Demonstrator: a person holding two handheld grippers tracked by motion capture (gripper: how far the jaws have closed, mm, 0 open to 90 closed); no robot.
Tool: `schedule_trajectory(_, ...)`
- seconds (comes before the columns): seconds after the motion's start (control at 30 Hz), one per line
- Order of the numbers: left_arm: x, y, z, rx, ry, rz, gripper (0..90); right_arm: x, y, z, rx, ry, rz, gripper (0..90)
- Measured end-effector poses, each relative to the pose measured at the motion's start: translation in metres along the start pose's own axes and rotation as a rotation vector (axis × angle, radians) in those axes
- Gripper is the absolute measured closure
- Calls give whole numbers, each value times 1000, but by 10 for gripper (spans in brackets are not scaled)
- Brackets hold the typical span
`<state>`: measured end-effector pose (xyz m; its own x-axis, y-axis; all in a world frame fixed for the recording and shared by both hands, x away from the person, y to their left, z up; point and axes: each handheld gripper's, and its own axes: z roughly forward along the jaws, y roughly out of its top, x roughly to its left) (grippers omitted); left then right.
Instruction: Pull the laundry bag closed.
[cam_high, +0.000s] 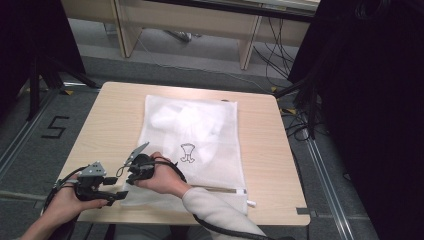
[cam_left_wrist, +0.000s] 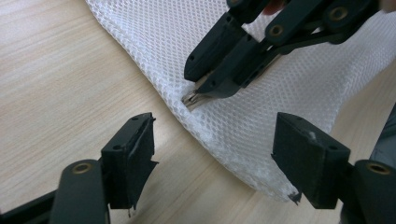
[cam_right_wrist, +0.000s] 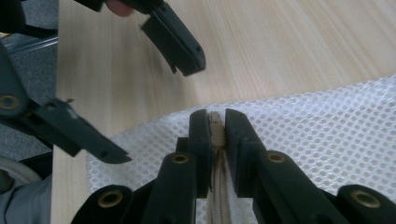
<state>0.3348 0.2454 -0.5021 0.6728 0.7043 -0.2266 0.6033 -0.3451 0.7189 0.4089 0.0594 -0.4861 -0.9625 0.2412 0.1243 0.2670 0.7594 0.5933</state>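
Note:
A white mesh laundry bag (cam_high: 210, 150) lies flat on the wooden table (cam_high: 280, 165), with a white garment (cam_high: 182, 120) inside it. A beige zipper (cam_right_wrist: 218, 186) runs along the bag's near edge. My right gripper (cam_right_wrist: 215, 123) is shut on the zipper's end at the bag's near left corner. In the left gripper view its tips (cam_left_wrist: 198, 91) pinch a small metal zipper piece (cam_left_wrist: 190, 99). My left gripper (cam_left_wrist: 219, 158) stands open just left of that corner, its jaws wide apart with only table and the mesh edge between them. From above, the left gripper (cam_high: 117, 196) sits beside the right gripper (cam_high: 130, 176).
The bag carries a small black printed mark (cam_high: 187, 152). The table's near edge (cam_high: 200, 220) is close under both hands. Bare wood lies left (cam_high: 110, 125) and right of the bag. Cables and dark stands are on the floor around the table.

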Motion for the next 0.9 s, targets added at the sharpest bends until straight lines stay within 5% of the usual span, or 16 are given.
schedule_trajectory(0.03, 2, 1, -1, 12, -5, 31, 298, 1, 1, -2, 5, -7, -3, 821)
schedule_trajectory(0.43, 3, 5, 6, -5, -42, -78, 448, 4, 9, -20, -5, -12, -47, 823)
schedule_trajectory(0.63, 5, 7, 11, 21, -85, -152, 600, 5, 8, -22, 8, -15, -39, 822)
schedule_trajectory(0.9, 2, 9, 10, 19, -86, -169, 827, 5, 4, -25, 21, -10, -43, 823)
